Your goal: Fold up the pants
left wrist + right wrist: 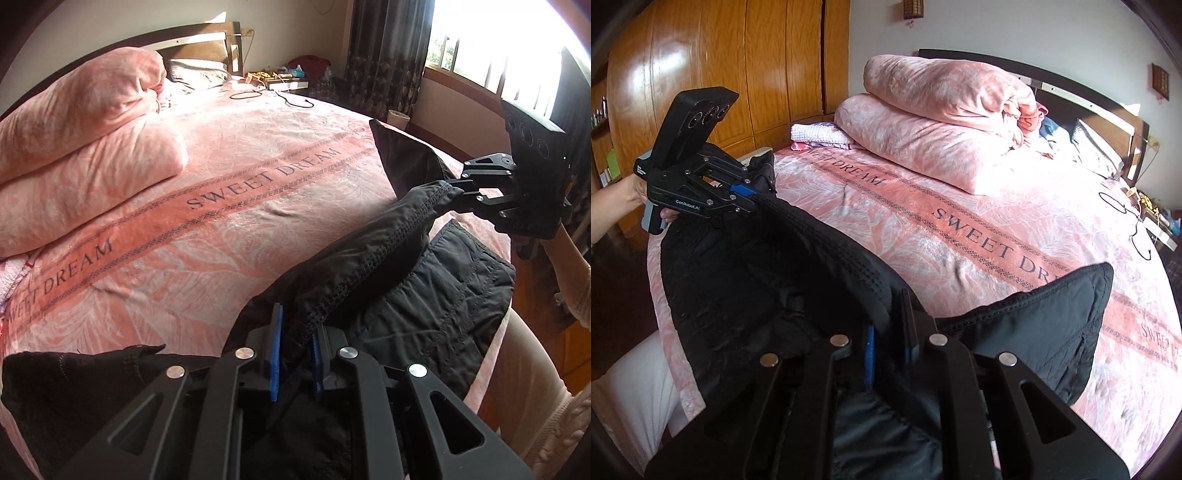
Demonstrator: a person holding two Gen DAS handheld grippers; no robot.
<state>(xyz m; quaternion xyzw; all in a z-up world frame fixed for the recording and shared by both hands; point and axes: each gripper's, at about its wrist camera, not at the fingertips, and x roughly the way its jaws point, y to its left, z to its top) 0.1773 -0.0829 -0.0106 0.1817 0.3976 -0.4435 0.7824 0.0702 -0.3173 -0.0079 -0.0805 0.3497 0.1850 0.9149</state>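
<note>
- The left gripper [297,354], black with blue pads, was clenched on the stitched waistband of the black quilted pants [436,295].
- The pants hung stretched between both grippers above the pink "SWEET DREAM" bed cover [229,206].
- The right gripper [461,190] was clamped on the waistband's other end.

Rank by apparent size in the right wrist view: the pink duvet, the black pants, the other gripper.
1-2. pants and duvet: pants fill more of the frame, but they are much nearer, so unsure.
3. left gripper, smallest.
</note>
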